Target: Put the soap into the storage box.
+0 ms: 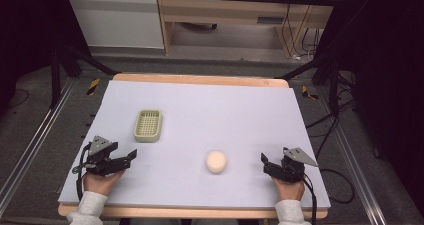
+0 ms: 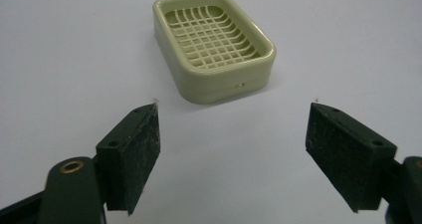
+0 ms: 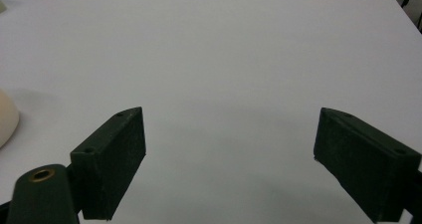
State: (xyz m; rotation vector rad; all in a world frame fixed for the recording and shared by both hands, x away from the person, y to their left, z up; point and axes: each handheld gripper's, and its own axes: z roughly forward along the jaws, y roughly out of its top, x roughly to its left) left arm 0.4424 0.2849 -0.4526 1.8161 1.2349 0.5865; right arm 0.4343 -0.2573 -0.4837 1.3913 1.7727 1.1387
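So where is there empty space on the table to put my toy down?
Lots of room. The biggest bare patch runs from the soap dish across to the table's right edge, all along the far side. There is also room between the round soap and the left gripper. Only the near corners are busy, where the left gripper and right gripper rest.

Floor: grey carpet point(image 1: 35, 130), ahead of the jaws.
Furniture: pale wooden desk point(image 1: 225, 10), farther ahead.
Sides: black curtains point(image 1: 390, 60).

White table point(image 1: 225, 105), wood cabinet point(image 1: 220, 10) behind.
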